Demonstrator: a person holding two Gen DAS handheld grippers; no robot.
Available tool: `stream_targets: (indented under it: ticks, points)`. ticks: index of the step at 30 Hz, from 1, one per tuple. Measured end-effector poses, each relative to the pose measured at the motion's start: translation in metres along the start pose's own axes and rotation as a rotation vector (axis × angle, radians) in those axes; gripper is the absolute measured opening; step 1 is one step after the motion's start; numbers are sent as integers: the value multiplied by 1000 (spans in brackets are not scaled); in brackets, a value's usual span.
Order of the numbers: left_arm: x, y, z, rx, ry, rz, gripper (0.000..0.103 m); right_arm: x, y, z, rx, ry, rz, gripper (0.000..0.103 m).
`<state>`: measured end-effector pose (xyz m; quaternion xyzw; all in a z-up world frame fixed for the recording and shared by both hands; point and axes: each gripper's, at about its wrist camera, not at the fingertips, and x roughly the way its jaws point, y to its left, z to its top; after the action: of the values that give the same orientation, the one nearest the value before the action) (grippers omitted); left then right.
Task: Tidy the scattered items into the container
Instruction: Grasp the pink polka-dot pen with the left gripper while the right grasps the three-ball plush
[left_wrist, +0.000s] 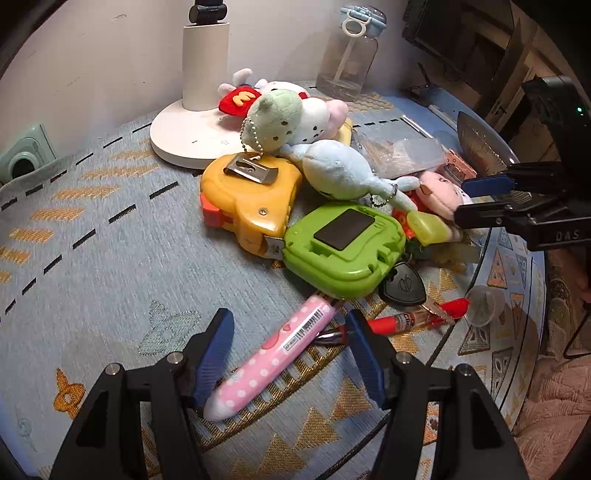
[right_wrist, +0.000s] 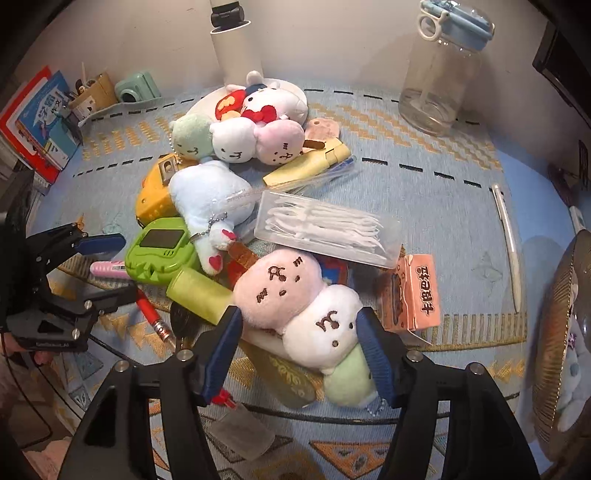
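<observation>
Left tool (left_wrist: 288, 354) open, blue ribbed pads straddling the pink polka-dot pen (left_wrist: 273, 354) without pressing it; presumably poised to pinch the smooth, tapered plastic barrel across its narrow width. Pen lying flat on the woven worktop cloth (left_wrist: 92, 266), just in front of the green plastic case (left_wrist: 341, 245), tip angled toward that case. Beside the case: the red pen (left_wrist: 417, 317) and the black key fob (left_wrist: 402, 282), touching its front corner.

Right tool (right_wrist: 299, 350) likewise open, pads flanking the three-ball plush skewer (right_wrist: 303, 306) (pink, white, pale green; soft pile, embroidered faces), close against its sides but seemingly not squeezing. Plush resting near the worktop's front edge, well right of the green case, on top of other clutter; a soft body likely to compress under grip.

Behind the case: yellow hard-shell tape measure (left_wrist: 247, 199) with metal clip, blue plush (left_wrist: 340, 170), clear rigid floss-pick box (right_wrist: 328, 229). Container not surely identifiable; possibly the ribbed gold rim (right_wrist: 557, 317) far right of the case.
</observation>
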<state>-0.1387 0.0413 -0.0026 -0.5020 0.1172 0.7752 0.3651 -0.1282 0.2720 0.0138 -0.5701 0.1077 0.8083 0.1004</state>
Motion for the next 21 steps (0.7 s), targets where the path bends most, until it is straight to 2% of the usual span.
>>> stream_targets:
  ticks: [2,4,6,8,10,12,13,15,21]
  points:
    - [4,-11,-2,54,-5,33,81,4,-1,3,4,-1,17,71]
    - [4,-16,-1,84,-29,59,80,5,-4,5,18,-10,44,72]
    - [3,-7,1,40,-21,12,77,3,-8,5,34,-9,67,68]
    - [-1,-3,-1,42,-23,9,60,-1,-10,1,46,-19,82,65]
    - [-5,-5,-4,41,-11,-32,41,-6,-11,-5,69,-22,98,63]
    - [-10,-8,-8,43,1,-39,29,-12,-13,-10,103,-26,115,62]
    - [-13,-10,-11,35,9,-42,19,-16,-15,-12,127,-30,121,62]
    - [-18,-12,-16,-14,26,-35,17,-24,-19,-17,172,-41,111,62]
    - [-32,-10,-41,-149,45,-4,15,-41,-37,-32,294,-19,-2,62]
